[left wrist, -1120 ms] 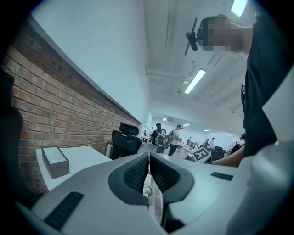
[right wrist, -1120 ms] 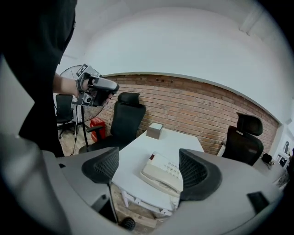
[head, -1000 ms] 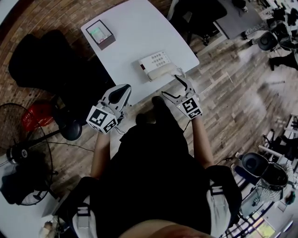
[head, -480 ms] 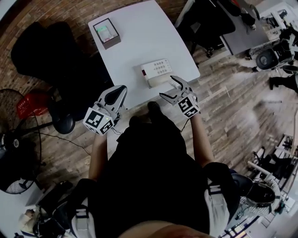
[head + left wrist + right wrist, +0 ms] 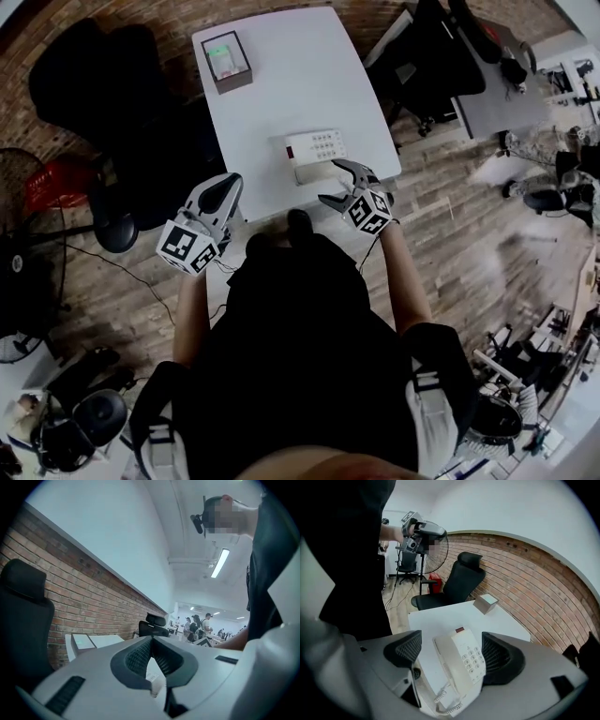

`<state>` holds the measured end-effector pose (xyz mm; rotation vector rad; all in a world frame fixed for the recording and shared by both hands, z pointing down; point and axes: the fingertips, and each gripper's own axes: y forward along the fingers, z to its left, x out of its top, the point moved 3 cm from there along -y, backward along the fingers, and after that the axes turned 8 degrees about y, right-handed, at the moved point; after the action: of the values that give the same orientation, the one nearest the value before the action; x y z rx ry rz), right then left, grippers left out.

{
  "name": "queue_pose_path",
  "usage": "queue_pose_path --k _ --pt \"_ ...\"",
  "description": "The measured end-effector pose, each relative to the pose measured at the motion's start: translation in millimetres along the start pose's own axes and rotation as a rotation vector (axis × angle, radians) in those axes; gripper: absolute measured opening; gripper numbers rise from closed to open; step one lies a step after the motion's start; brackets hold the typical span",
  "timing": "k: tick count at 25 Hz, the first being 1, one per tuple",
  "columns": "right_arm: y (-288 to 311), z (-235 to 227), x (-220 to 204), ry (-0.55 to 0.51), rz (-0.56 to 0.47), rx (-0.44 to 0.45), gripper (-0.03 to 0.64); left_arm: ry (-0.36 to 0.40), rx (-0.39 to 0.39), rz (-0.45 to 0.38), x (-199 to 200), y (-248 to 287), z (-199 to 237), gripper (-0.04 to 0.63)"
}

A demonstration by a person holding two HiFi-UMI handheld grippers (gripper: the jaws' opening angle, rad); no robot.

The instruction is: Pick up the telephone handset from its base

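Handset (image 5: 444, 670) sits on its base (image 5: 472, 656) near the desk (image 5: 281, 84) edge, framed by the wide-open right gripper (image 5: 330, 182), untouched. Left gripper (image 5: 151, 641) is closed, empty, and well apart. Risk: the coiled cord (image 5: 447, 702) may drag the base off the edge during lifting.

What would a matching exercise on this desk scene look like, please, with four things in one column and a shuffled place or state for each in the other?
Things:
1. telephone
2. small box
3. left gripper
4. right gripper

Places or states:
A. jaws apart
B. at the far corner of the table
C. jaws together
D. by the near edge of the table, handset not lifted

Pairs: 1-D, 2-B, 3-C, 4-A
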<state>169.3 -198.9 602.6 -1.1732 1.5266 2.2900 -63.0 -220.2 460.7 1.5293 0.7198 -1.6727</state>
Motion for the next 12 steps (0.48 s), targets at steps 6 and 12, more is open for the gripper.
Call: queue_pose_path --k 6,12 --pt "25.3 -5.0 -25.0 -0.091 0.096 0.101 0.391 -0.009 0.061 0.000 -1.9 -4.7 2.6 0.023" --pt "43.0 -10.8 -43.0 -0.158 0.157 0.186 0.388 -0.017 0.118 0.007 -5.2 -7.9 3.2 0.023"
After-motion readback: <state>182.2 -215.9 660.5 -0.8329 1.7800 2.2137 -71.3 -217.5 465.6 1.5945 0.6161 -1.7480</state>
